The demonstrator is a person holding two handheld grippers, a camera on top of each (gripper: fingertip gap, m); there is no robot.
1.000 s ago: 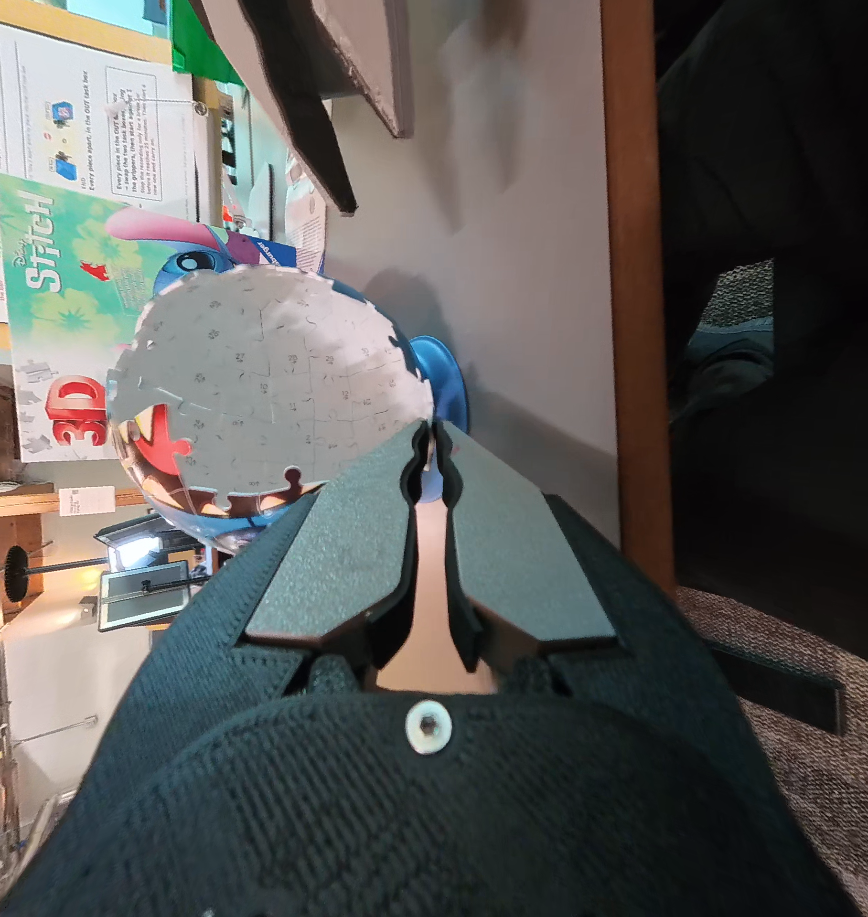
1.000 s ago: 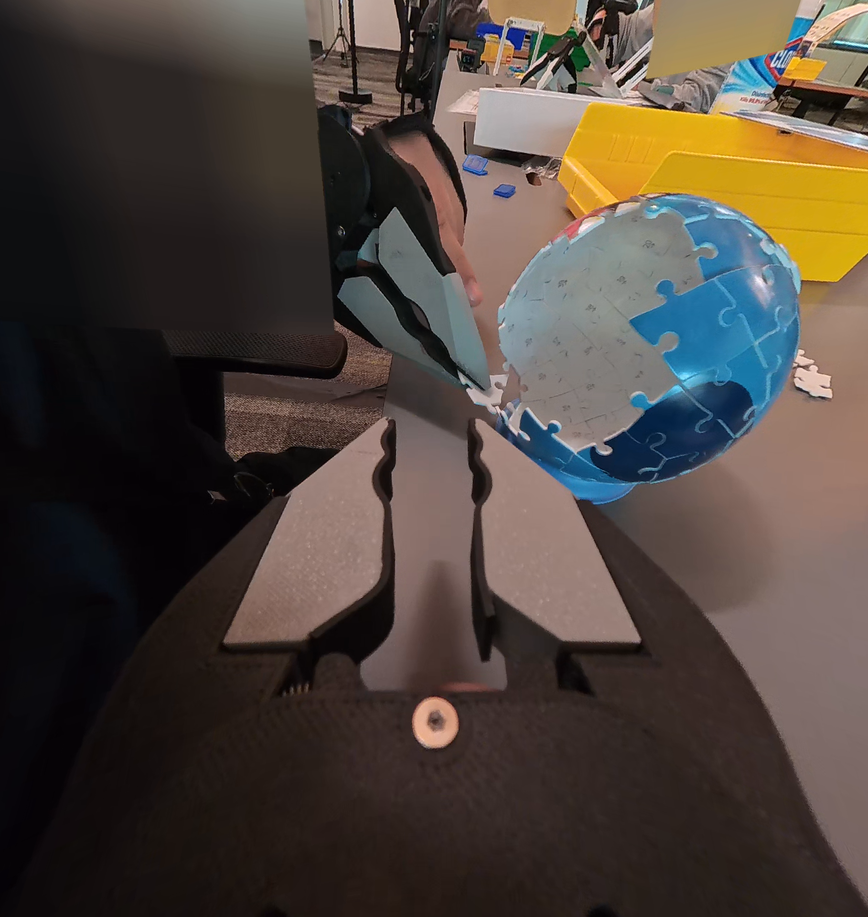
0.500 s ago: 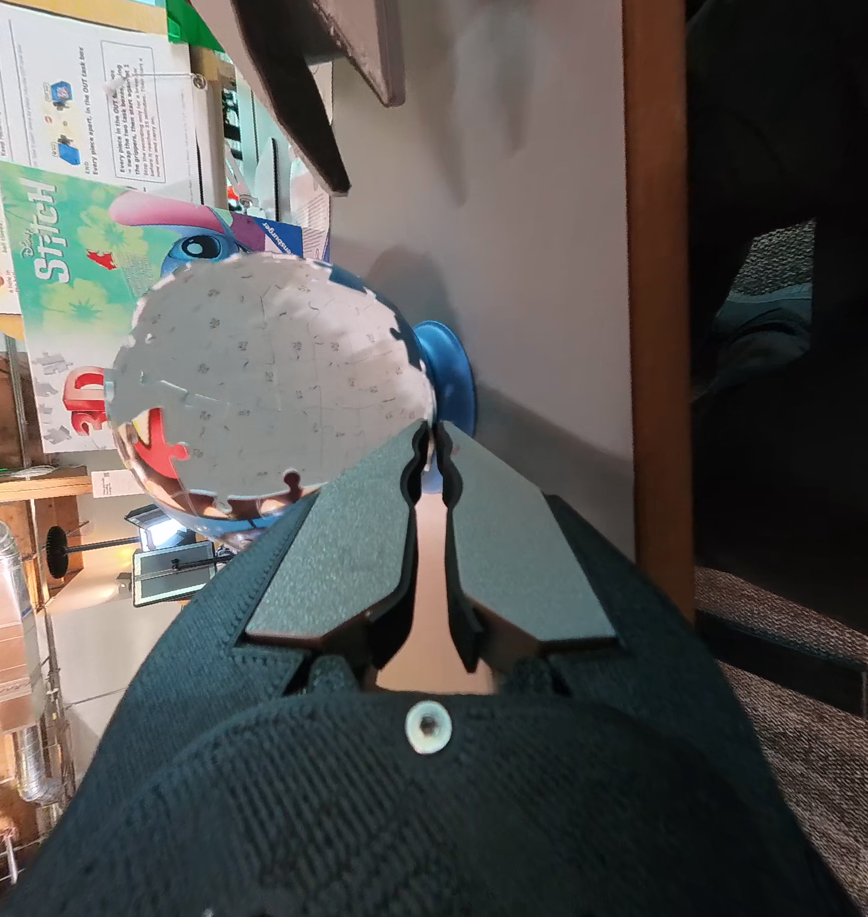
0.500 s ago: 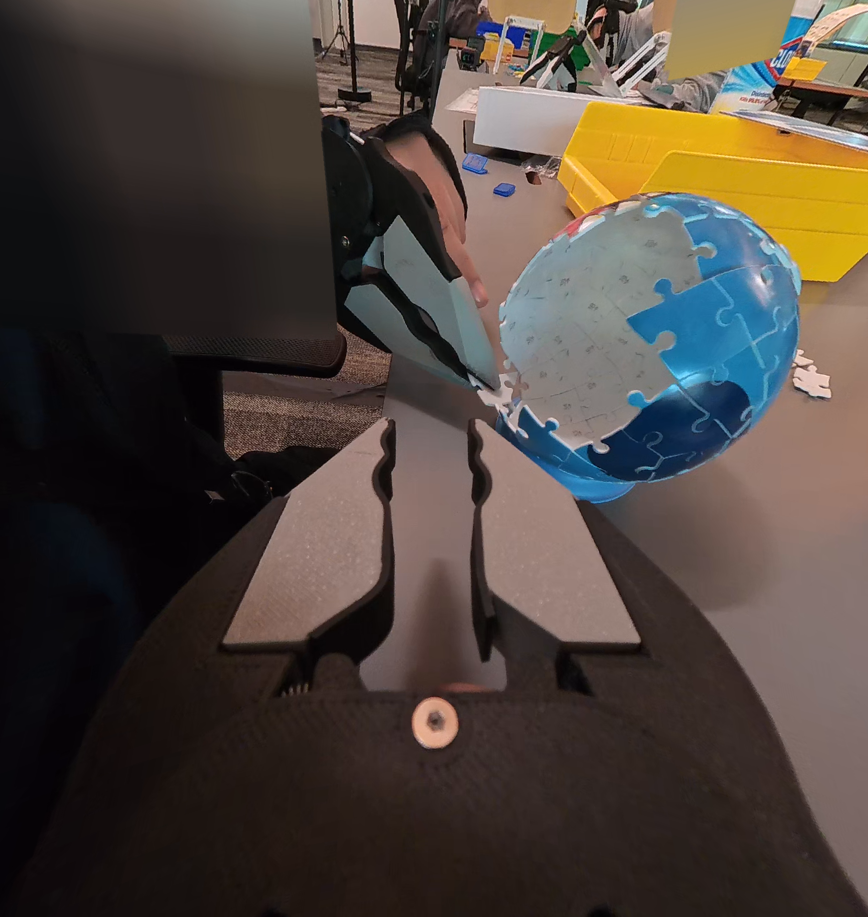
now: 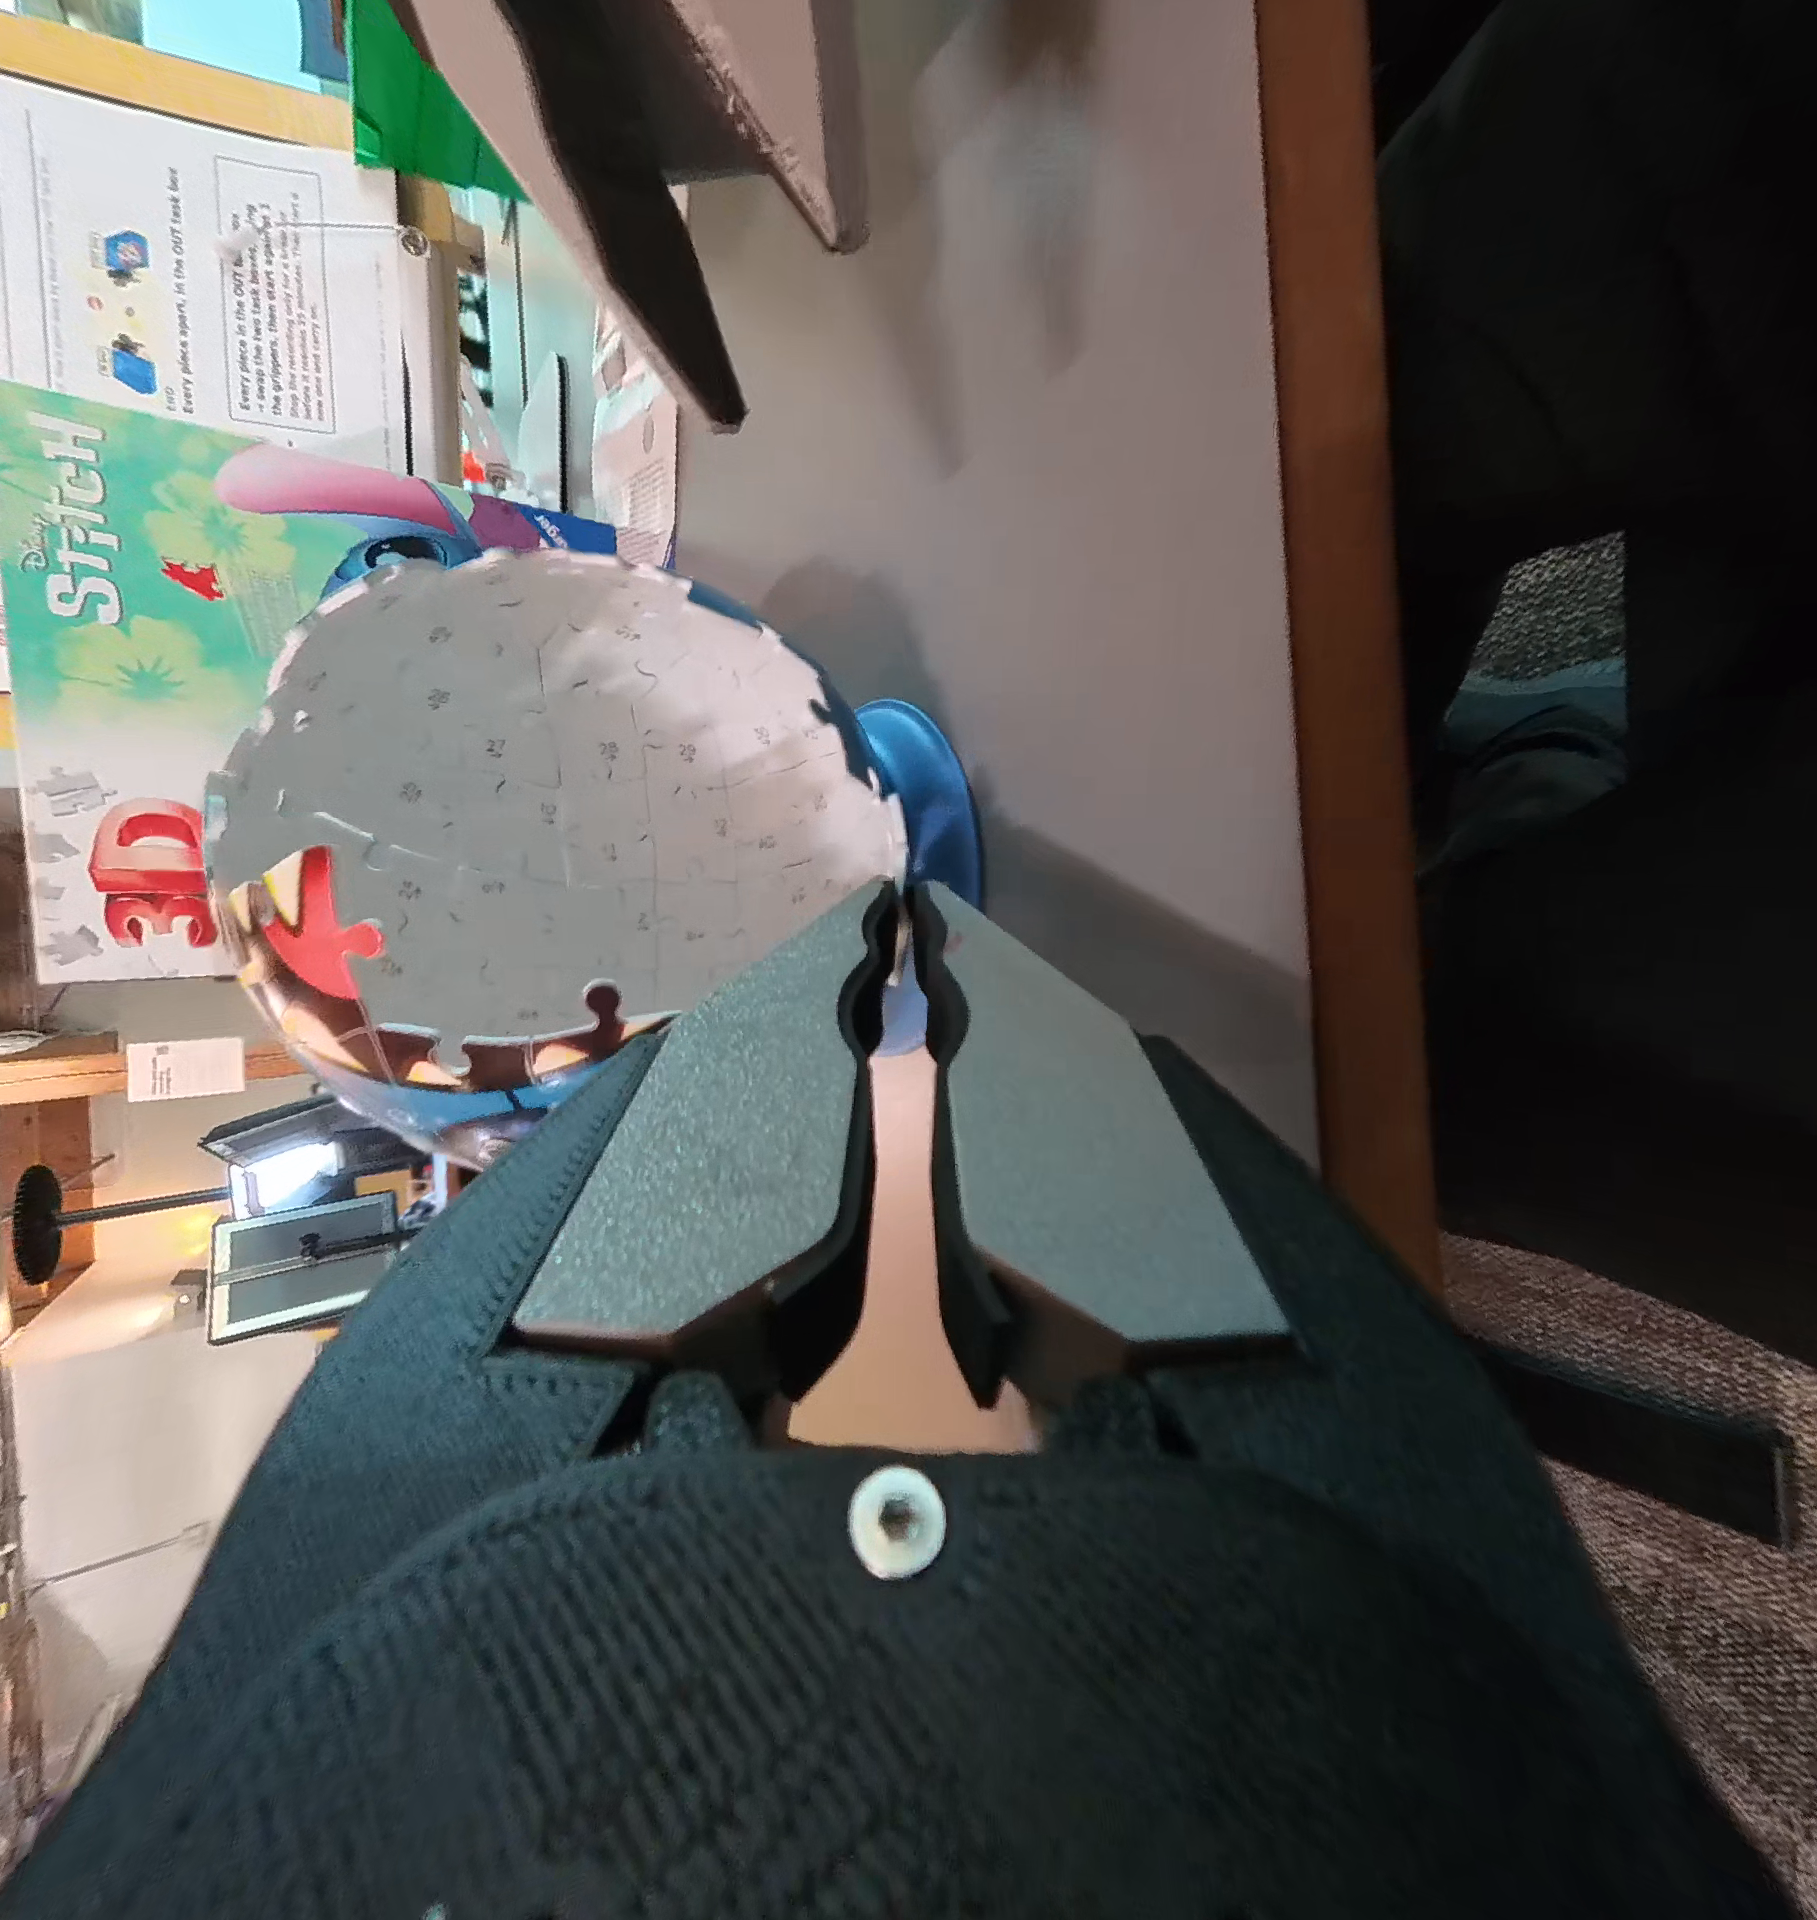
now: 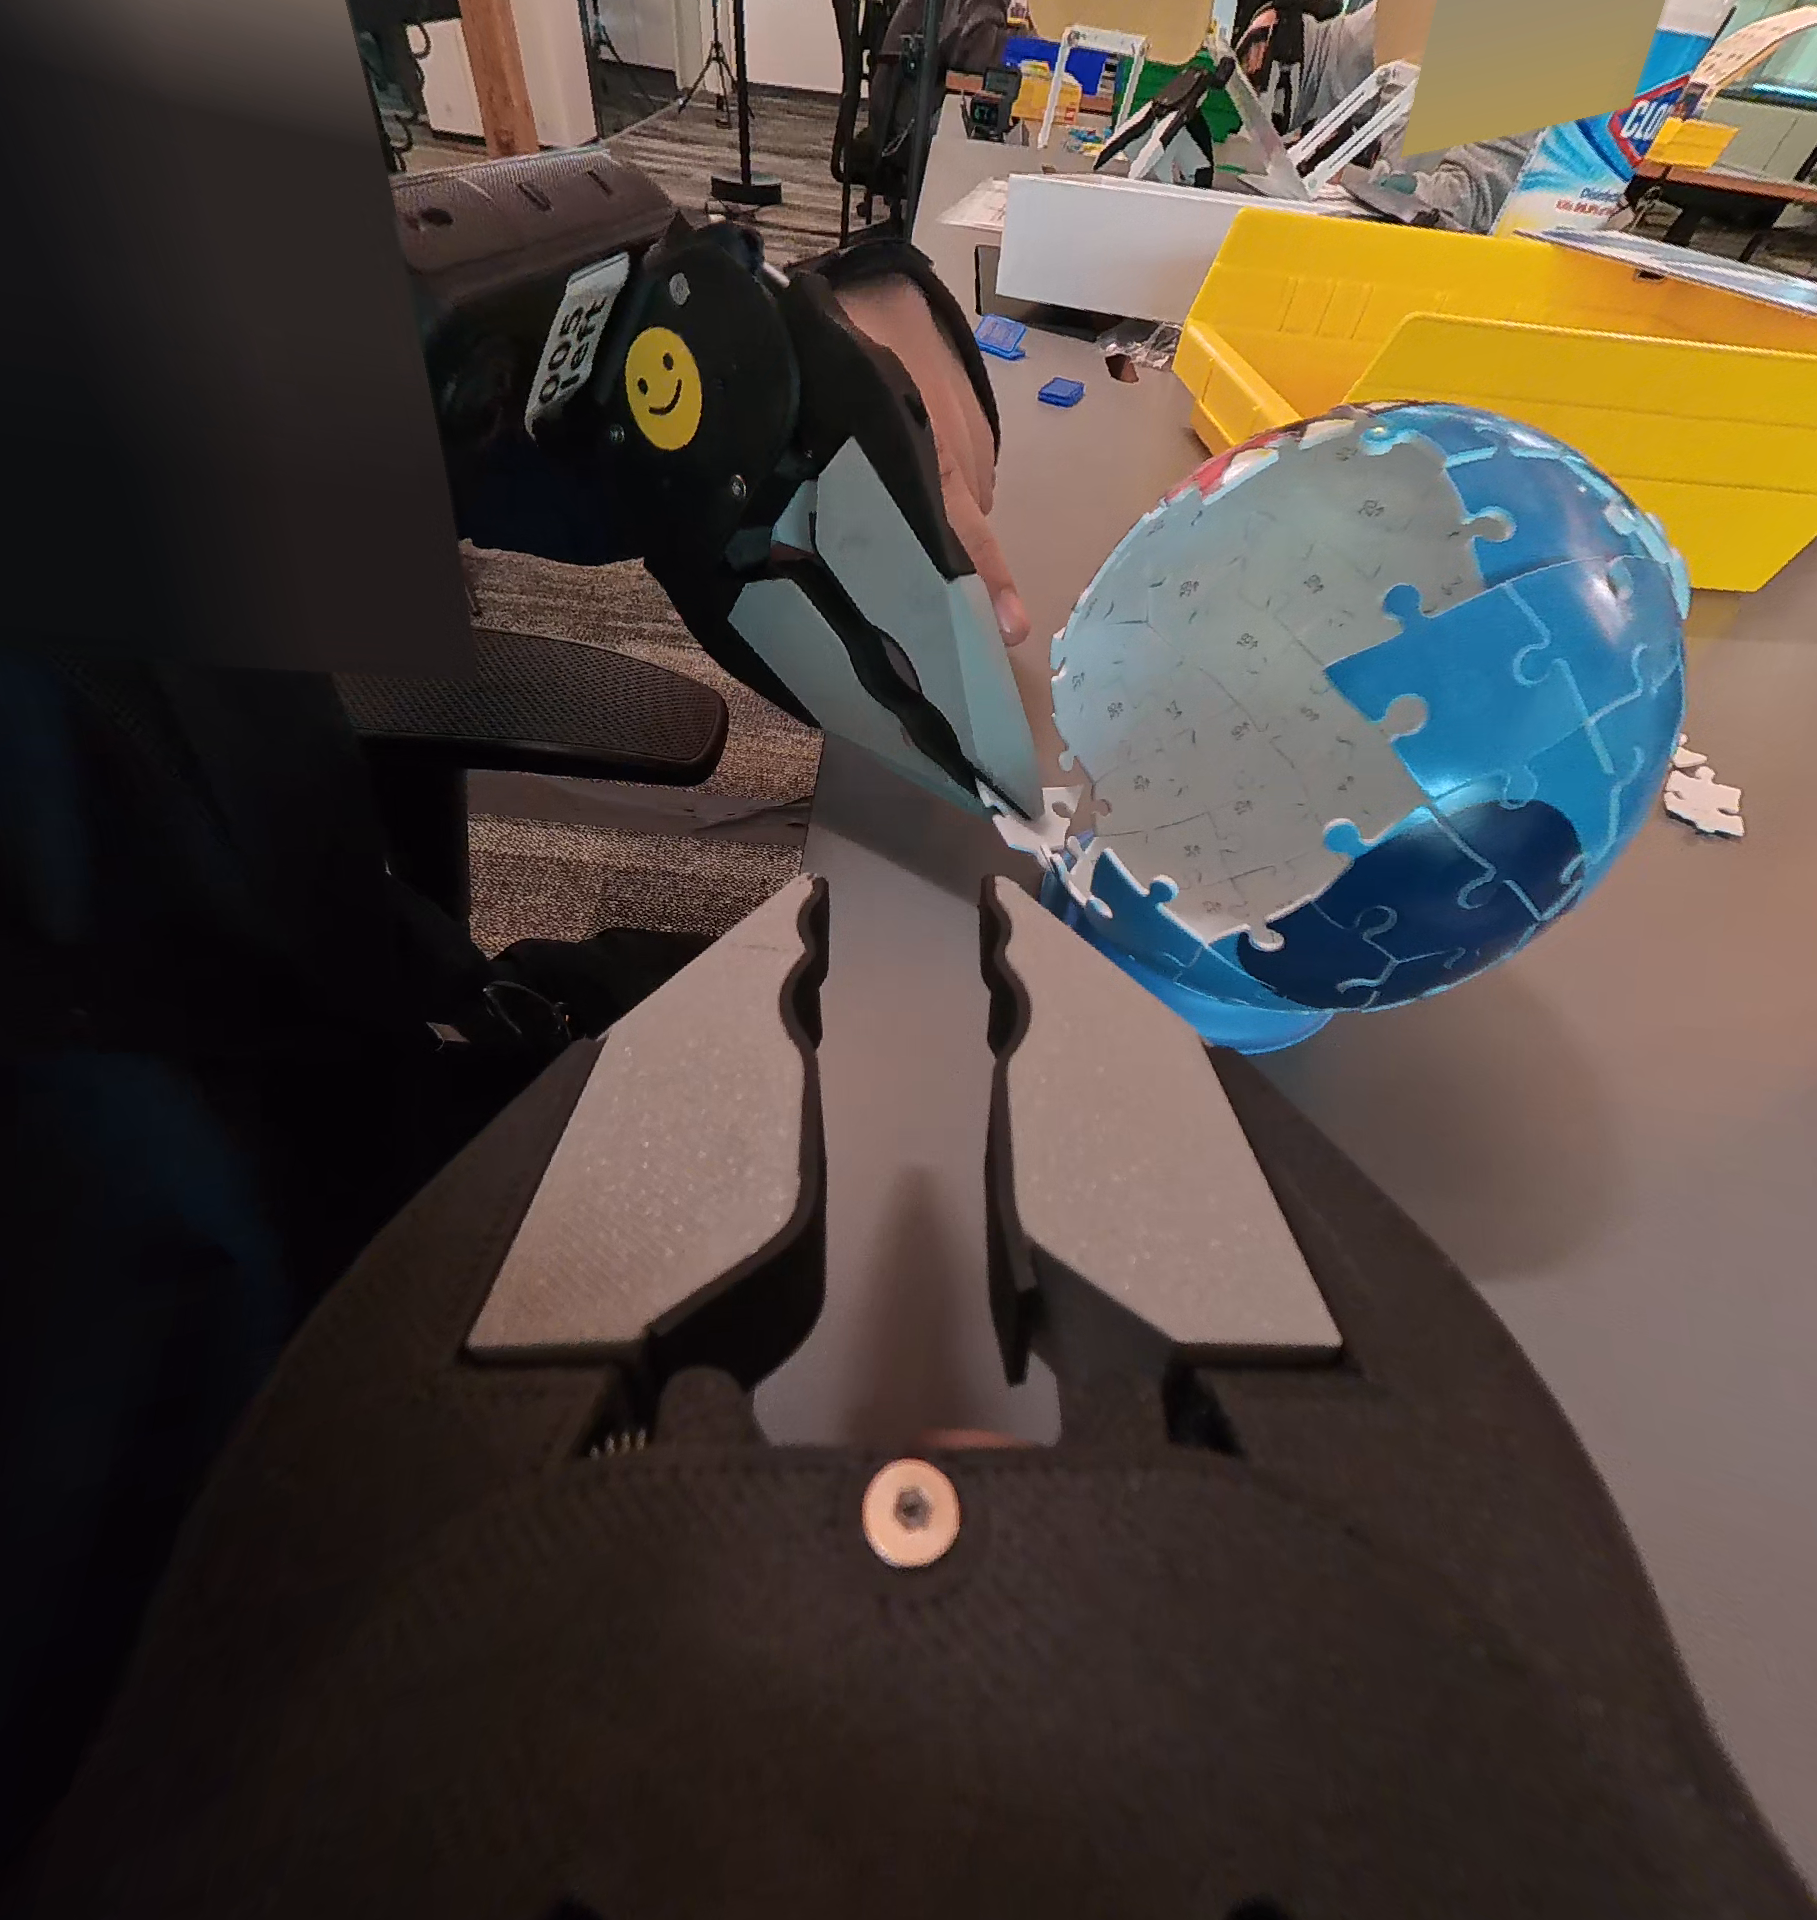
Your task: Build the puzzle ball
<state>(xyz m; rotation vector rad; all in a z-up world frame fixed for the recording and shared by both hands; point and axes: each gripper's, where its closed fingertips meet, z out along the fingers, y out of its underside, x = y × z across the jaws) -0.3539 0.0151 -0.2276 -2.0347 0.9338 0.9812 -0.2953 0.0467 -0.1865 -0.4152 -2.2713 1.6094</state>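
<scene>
A partly built puzzle ball (image 6: 1403, 717) rests tilted on a blue stand (image 6: 1257, 1023) on the grey table (image 6: 1610, 1195). Its open side shows the white backs of the pieces; the outer shell is blue. In the left wrist view the ball (image 5: 551, 810) fills the middle left, with the stand (image 5: 935, 790) behind it. My left gripper (image 5: 899, 914) is shut on a white puzzle piece (image 6: 1039, 826) and holds it against the ball's lower edge; it also shows in the right wrist view (image 6: 1008, 805). My right gripper (image 6: 899, 904) is open and empty, just left of the ball.
Yellow bins (image 6: 1569, 416) and a white box (image 6: 1101, 249) stand at the back of the table. Loose white pieces (image 6: 1704, 795) lie right of the ball. The puzzle's box (image 5: 125, 686) stands behind the ball. A black chair armrest (image 6: 540, 707) and carpet lie beyond the table edge. My right fingertips sit around 8 cm from my left ones.
The left gripper has pushed its piece closer onto the ball's lower edge. The ball tipped slightly. The right gripper has stayed open and still.
</scene>
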